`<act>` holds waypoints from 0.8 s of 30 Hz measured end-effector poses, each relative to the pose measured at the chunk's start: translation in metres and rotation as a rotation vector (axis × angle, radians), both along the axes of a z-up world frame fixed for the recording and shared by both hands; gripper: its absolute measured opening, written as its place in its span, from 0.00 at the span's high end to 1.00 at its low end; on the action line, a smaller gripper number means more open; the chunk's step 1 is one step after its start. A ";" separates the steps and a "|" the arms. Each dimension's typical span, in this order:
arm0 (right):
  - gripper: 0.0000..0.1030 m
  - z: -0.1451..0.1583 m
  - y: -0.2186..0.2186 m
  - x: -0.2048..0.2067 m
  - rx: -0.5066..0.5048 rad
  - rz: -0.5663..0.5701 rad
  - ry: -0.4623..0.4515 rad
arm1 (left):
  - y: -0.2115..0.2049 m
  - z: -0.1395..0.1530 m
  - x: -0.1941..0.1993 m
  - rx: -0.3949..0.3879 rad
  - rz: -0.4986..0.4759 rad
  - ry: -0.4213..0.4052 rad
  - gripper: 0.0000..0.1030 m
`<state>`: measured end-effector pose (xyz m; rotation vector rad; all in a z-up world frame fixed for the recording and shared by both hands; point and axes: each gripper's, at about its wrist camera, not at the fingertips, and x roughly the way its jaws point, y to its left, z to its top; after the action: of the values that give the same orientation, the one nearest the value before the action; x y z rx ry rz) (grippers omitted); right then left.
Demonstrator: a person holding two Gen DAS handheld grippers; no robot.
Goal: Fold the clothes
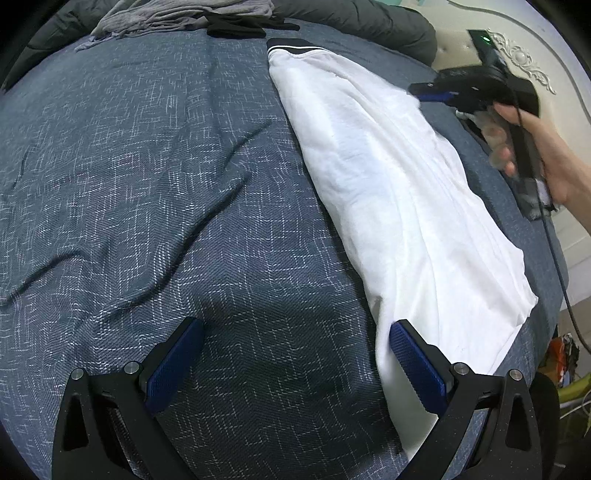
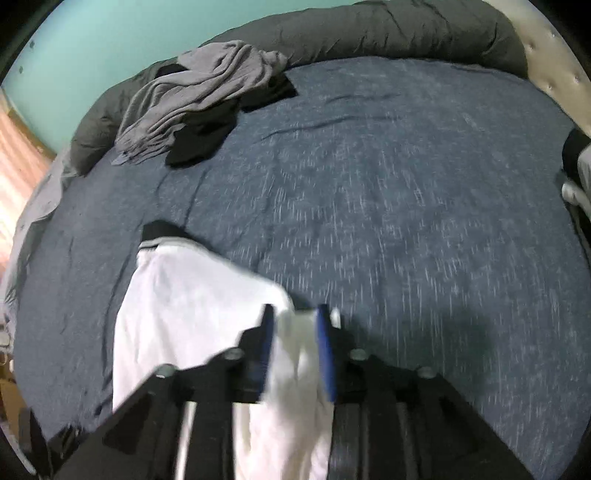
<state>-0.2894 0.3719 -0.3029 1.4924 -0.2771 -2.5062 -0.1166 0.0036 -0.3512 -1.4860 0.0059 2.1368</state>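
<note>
Blue, cross-hatched bedding (image 1: 155,192) covers the whole bed, rumpled in a few long creases. Nearest me, the left gripper (image 1: 295,365) hangs low over the bare spread with its jaws wide apart and nothing between them; its right pad sits just at the near edge of the white shirt (image 1: 391,192), beside the cloth rather than around it.

That shirt lies as a long, narrow fold, its long axis running from the near right corner of the bed up and away toward the middle, ending in a dark collar with a white stripe (image 1: 291,46). It lies to the right of the left gripper, so that hand is the nearer one to the hem end.

Farther along, the right gripper (image 2: 295,325) is over the shirt's far edge. Its own view is blurred, but the jaws stand partly open with a bunch of white cloth between the pads; whether the pads actually press on it I cannot tell. From the other side, a hand (image 1: 546,155) grips its handle out past the shirt's right edge.

My guess is the next fold goes across the long axis, which would want the left gripper to shift right onto the hem.

Beyond, a grey garment (image 2: 207,99) and something black (image 2: 203,136) lie heaped near the far edge, against a dark rolled duvet (image 2: 388,33).
</note>
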 end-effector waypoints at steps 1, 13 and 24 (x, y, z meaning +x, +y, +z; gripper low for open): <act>0.68 -0.001 0.002 0.006 -0.012 0.008 -0.009 | 0.000 0.000 0.000 0.001 0.000 -0.001 0.00; 0.97 -0.022 0.004 0.037 -0.045 0.045 -0.048 | 0.007 0.001 0.002 -0.005 0.002 0.003 0.00; 0.97 -0.029 0.042 0.037 -0.039 -0.125 -0.036 | 0.010 -0.002 -0.004 -0.008 0.001 0.003 0.00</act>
<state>-0.2522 0.4142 -0.3316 1.5519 -0.4356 -2.5542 -0.1202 0.0133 -0.3531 -1.4874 0.0146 2.1416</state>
